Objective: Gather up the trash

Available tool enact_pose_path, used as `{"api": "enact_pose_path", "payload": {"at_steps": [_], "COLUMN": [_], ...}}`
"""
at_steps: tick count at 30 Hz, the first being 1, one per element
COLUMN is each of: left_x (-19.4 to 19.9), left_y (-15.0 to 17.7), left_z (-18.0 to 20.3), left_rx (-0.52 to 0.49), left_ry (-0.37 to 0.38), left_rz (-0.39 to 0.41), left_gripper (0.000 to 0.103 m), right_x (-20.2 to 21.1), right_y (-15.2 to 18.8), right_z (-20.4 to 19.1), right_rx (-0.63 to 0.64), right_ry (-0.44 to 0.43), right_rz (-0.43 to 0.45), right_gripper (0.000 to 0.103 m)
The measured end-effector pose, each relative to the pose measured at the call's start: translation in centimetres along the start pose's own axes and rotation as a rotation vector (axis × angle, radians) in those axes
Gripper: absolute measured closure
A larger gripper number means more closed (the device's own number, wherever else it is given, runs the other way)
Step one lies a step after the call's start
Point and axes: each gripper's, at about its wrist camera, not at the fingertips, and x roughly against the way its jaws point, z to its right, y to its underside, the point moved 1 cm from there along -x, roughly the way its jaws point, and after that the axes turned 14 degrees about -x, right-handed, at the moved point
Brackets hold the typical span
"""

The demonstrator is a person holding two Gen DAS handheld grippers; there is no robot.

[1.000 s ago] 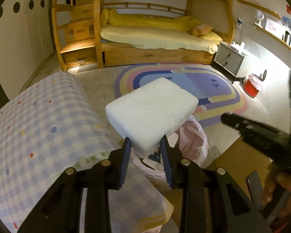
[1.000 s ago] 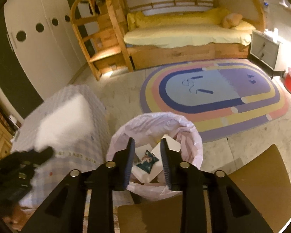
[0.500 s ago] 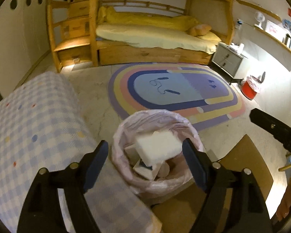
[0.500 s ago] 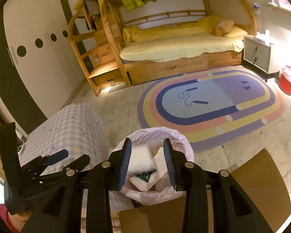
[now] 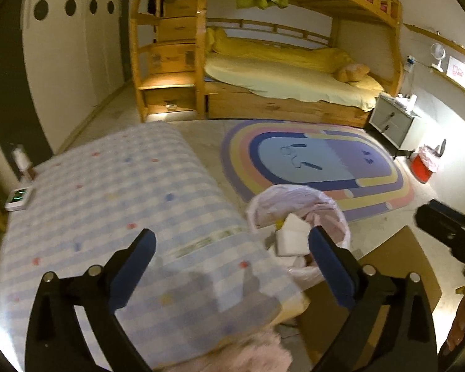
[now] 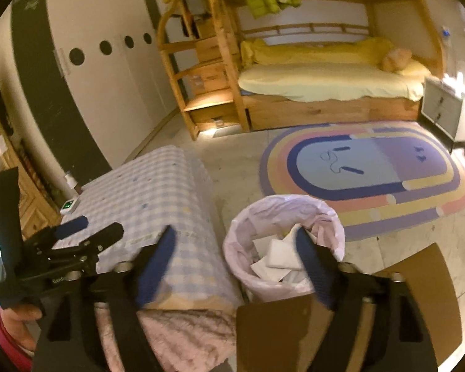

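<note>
The landmark is the trash bin (image 5: pixel 297 214), a round container lined with a pale pink bag, standing on the floor. To the left of the bin, touching or just beside it, stands one worktop (image 5: pixel 114 204) covered in a blue checked cloth with coloured dots; one small white device with a green display (image 5: pixel 19 197) lies at the worktop's far left edge. The left tongs (image 5: pixel 231 262) are spread wide and hold nothing; they hang above the worktop corner nearest the bin. Inside the bin lie white foam blocks (image 5: pixel 290 237) and paper scraps; their exact number cannot be told. The right finger of the left tongs partly covers the bin's near rim. Beyond the bin lies one oval rainbow rug (image 5: pixel 316 164), and beyond the rug stands one wooden bunk bed (image 5: pixel 288 80) with yellow bedding. To the right of the bin lies one brown board (image 5: pixel 396 266); farther right stand one grey nightstand (image 5: pixel 393 124) and one red bucket (image 5: pixel 423 167). The right tongs (image 6: pixel 235 262) are likewise spread wide and empty, above the gap between worktop and bin. Only the right wrist view shows the full bin opening and the left tongs from the side; only the left wrist view shows the whole red bucket.
</note>
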Motion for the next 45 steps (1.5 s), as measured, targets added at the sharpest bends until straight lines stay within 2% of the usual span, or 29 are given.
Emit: {"api": "enact_pose_path", "payload": {"at_steps": [2, 7, 11, 14, 19, 24, 30, 45], "left_x": [1.4, 5.4, 8.5, 11.2, 15.2, 18.0, 19.5, 19.1], "left_y": [0.5, 2.6, 4.4, 5.8, 8.3, 10.2, 11.2, 11.2], "left_z": [-1.1, -4.3, -6.4, -7.8, -9.8, -10.6, -11.5, -11.1], "left_rx": [0.014, 0.104, 0.137, 0.153, 0.199, 0.205, 0.239, 0.246], "left_ry": [-0.044, -0.074, -0.13, -0.175, -0.262, -0.348, -0.37, -0.356], "left_rz": [-0.037, -0.058, -0.087, -0.081, -0.083, -0.111, -0.113, -0.114], "left_gripper": [0.007, 0.007, 0.007, 0.007, 0.007, 0.007, 0.007, 0.007], "right_x": [1.0, 2.5, 4.3, 5.0, 6.7, 7.7, 8.0, 7.9], "right_y": [0.5, 1.3, 1.8, 2.1, 3.7, 5.2, 6.3, 6.1], "right_z": [-1.6, -4.8, -7.4, -9.8, -13.4, -15.0, -15.7, -15.7], "right_rx": [0.022, 0.082, 0.092, 0.133, 0.218, 0.275, 0.302, 0.299], "right_ry": [0.006, -0.023, -0.106, -0.142, -0.16, -0.16, -0.169, -0.162], "right_rz": [0.016, 0.006, -0.01, -0.063, -0.066, -0.082, -0.092, -0.088], "right_gripper": [0.014, 0.012, 0.01, 0.008, 0.007, 0.007, 0.007, 0.007]}}
